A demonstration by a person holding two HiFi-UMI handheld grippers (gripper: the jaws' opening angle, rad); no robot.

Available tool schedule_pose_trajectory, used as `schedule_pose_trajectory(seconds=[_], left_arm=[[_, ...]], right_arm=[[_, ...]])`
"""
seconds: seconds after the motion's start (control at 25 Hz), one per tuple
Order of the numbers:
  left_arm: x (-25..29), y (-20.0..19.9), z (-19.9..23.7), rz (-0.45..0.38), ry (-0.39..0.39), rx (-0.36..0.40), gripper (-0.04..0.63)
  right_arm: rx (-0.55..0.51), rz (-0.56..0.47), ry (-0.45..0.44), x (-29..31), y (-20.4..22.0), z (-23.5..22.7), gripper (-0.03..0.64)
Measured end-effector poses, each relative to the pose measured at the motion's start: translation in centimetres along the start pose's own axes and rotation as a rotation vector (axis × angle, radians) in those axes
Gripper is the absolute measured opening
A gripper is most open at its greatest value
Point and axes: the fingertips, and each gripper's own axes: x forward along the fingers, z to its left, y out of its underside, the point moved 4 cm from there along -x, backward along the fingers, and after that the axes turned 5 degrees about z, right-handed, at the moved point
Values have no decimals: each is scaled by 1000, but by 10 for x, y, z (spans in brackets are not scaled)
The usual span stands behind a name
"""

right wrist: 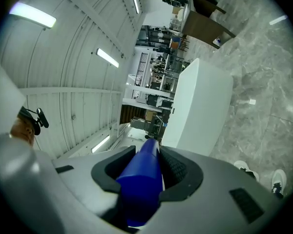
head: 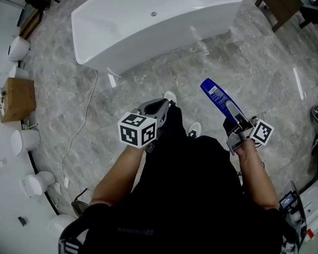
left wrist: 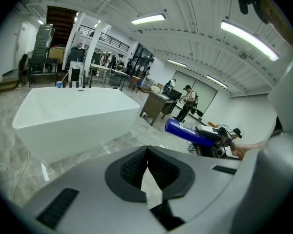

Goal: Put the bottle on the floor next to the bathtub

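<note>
My right tongs (head: 237, 125) gripped bottle (head: 218, 100) by one end, in air, well short of bathtub (head: 164, 41). Left tongs (head: 161, 106) closed, empty. Risk: long bottle levering loose from end grip, then toppling on hard floor (head: 244, 57) beside bathtub.

Three cameras, one bathtub (head: 153, 25) in common
Head view looks steeply down from overhead, bathtub at upper centre; left gripper view sits low and level, bathtub at left, bottle (left wrist: 188, 130) at right; right gripper view seems rolled sideways, bathtub at centre right, bottle very close at lower centre.
</note>
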Motion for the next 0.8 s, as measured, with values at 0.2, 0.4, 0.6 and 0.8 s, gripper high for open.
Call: schedule_pose_trajectory(seconds=[0.2,0.4,0.6,0.8], left_arm=[[20,-22,11,15,25,13,15],[30,-43,45,40,28,6,15],[49,-71,80,67,37,7,15],[61,-108,119,85,54,27,15]], right_arm=[[13,8,37,12,-17,-11,173],[3,19,61,45,-34,-14,173],[-6,27,100,83,-55,-25,173],[8,19,137,126,-71,-33,173]])
